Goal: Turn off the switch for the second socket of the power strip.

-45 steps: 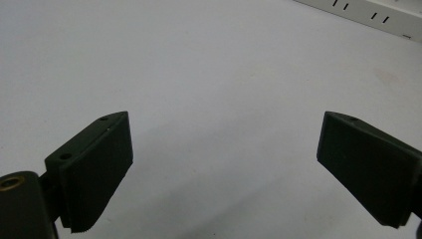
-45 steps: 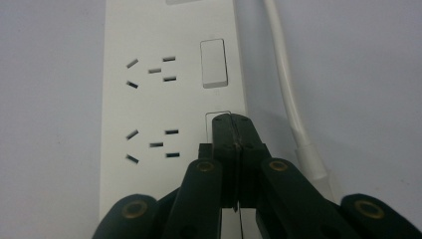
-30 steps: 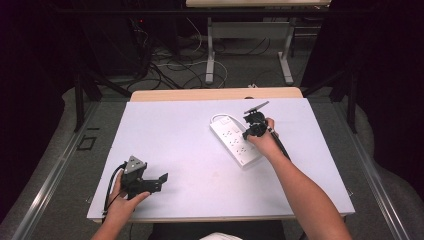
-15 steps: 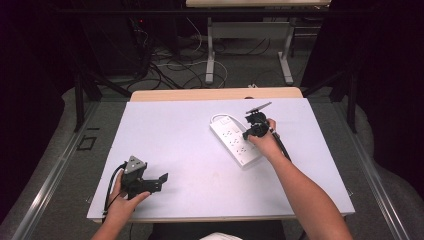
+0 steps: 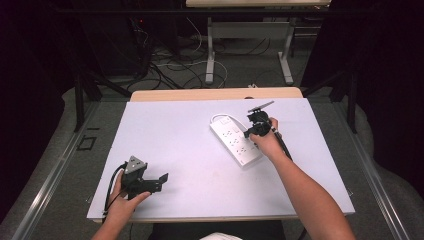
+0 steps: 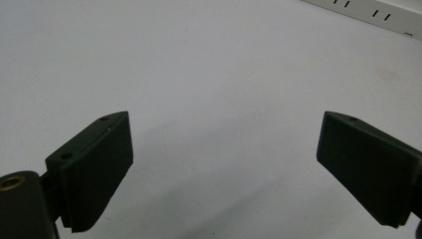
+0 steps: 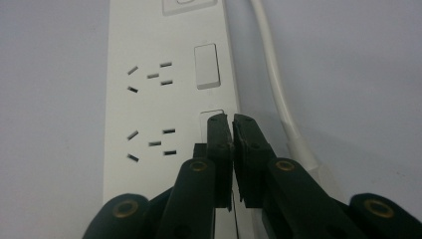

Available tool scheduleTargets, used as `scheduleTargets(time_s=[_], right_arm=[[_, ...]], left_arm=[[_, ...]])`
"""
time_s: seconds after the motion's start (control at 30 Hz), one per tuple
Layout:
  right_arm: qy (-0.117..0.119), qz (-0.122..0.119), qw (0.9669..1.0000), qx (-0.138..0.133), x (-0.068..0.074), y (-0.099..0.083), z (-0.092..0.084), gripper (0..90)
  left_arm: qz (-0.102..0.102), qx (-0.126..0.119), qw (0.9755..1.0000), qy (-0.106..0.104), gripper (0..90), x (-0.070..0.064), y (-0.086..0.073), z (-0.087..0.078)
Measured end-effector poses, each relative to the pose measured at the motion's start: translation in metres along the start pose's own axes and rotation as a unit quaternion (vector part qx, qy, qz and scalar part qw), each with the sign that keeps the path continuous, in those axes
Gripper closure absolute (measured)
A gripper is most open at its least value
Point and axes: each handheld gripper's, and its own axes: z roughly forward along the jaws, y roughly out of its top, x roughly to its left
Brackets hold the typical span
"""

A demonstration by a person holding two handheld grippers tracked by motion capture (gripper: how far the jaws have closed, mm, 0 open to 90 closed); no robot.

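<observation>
My right gripper [image 7: 232,124] has its fingers pressed together, tips on a rocker switch of the white power strip [image 5: 235,140], which lies diagonally on the right half of the white surface [image 5: 190,140]. My left gripper [image 5: 150,182] rests near the front-left corner, fingers wide apart over bare surface.
</observation>
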Motion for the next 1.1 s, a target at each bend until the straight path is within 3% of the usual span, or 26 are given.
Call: scheduleTargets(time_s=[0.03,0.07,0.17,0.27,0.77,0.87,1.07,1.1], right_arm=[[0.004,0.000,1.0000,-0.007,-0.0006,-0.0003,0.0000,86.2],[0.002,-0.014,0.9999,-0.004,-0.0030,-0.0004,-0.0010,86.2],[0.003,0.001,1.0000,-0.004,-0.0017,0.0005,-0.0025,86.1],[0.006,-0.003,0.9998,-0.017,-0.0028,0.0009,-0.0031,85.6],[-0.001,-0.014,0.9996,-0.024,-0.0044,0.0028,-0.0022,83.3],[0.000,-0.003,0.9998,-0.020,-0.0026,0.0037,-0.0026,83.3],[-0.002,-0.003,0.9997,-0.022,-0.0011,0.0050,0.0029,83.3],[-0.005,-0.012,0.9998,-0.016,-0.0018,0.0054,0.0033,83.3]], left_arm=[[-0.001,-0.001,1.0000,0.000,7.4,-0.0003,0.0000,0.0004],[-0.006,0.000,1.0000,-0.002,7.5,-0.0010,-0.0002,0.0008],[-0.002,0.004,1.0000,0.000,7.6,-0.0001,-0.0002,0.0004],[-0.001,0.000,1.0000,0.001,7.7,0.0002,-0.0001,0.0007],[-0.005,0.000,1.0000,0.002,8.2,-0.0004,-0.0004,0.0006],[-0.005,0.000,1.0000,0.002,8.3,-0.0003,-0.0005,0.0009],[-0.001,-0.001,1.0000,0.003,8.3,0.0000,-0.0003,0.0003],[-0.006,-0.001,1.0000,0.003,8.3,-0.0003,-0.0005,0.0004]])
